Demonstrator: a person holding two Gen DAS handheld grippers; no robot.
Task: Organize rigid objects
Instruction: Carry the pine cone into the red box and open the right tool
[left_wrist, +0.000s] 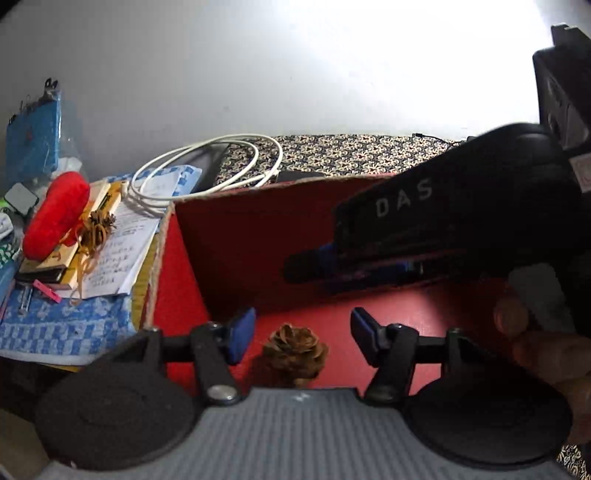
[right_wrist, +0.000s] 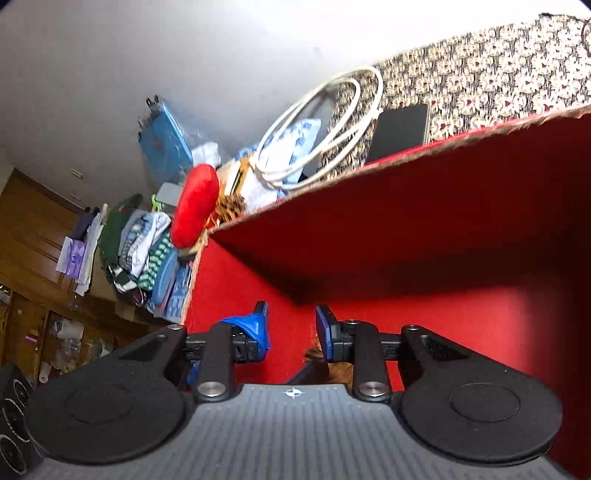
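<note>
My left gripper (left_wrist: 303, 334) hangs wide open inside the red box (left_wrist: 236, 236), a pine cone (left_wrist: 295, 350) resting on the floor between its fingers. My right gripper (right_wrist: 291, 328), narrower and empty, reaches in too.

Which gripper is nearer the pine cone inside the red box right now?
Left. The left gripper is open right over the pine cone on the red box floor. The right gripper is farther into the box, above it.
</note>
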